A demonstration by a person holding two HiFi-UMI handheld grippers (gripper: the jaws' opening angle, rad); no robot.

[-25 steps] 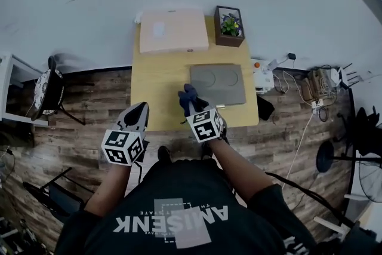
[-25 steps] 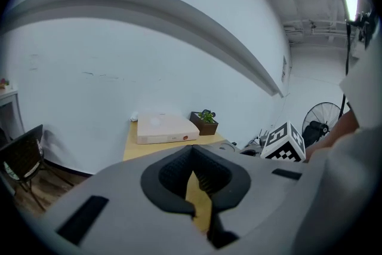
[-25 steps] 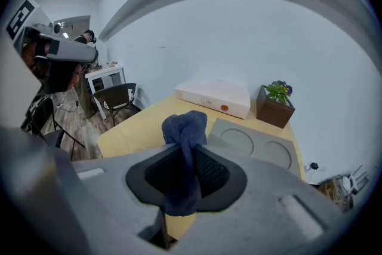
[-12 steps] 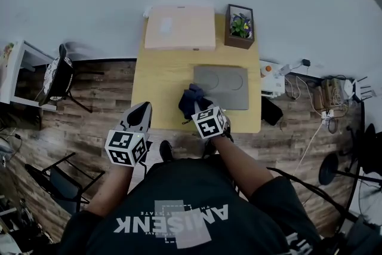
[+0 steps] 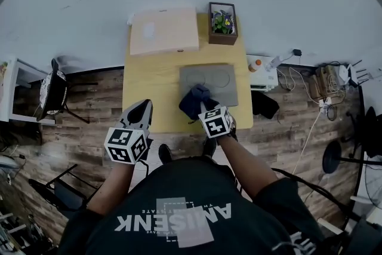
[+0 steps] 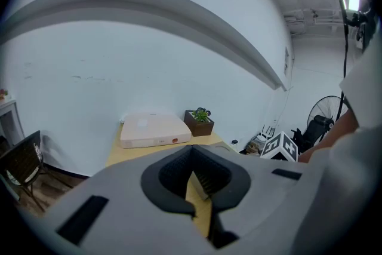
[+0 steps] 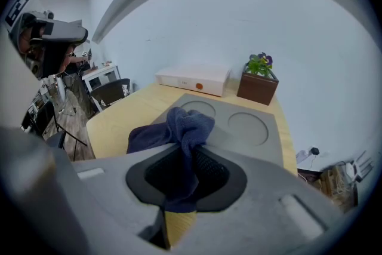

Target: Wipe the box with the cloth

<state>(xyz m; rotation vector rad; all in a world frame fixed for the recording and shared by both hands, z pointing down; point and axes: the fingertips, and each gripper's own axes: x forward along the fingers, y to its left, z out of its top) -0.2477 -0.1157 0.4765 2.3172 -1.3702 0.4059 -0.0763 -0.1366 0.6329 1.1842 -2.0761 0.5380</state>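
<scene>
The jaws of the left gripper [image 6: 202, 212] are seen drawn together, with nothing held between them and only a thin strip of the yellow bench [image 6: 116, 153] shown through the slit. At the far end of the bench a flat pinkish-white box [image 6: 154, 130] is set against the pale wall [image 6: 149, 57], and a brown planter [image 6: 199, 124] with a small plant is placed just beside it. A marker cube [image 6: 279, 147] is seen at the right, a standing fan [image 6: 322, 123] beyond it, and a dark chair [image 6: 24, 159] at the left.
</scene>
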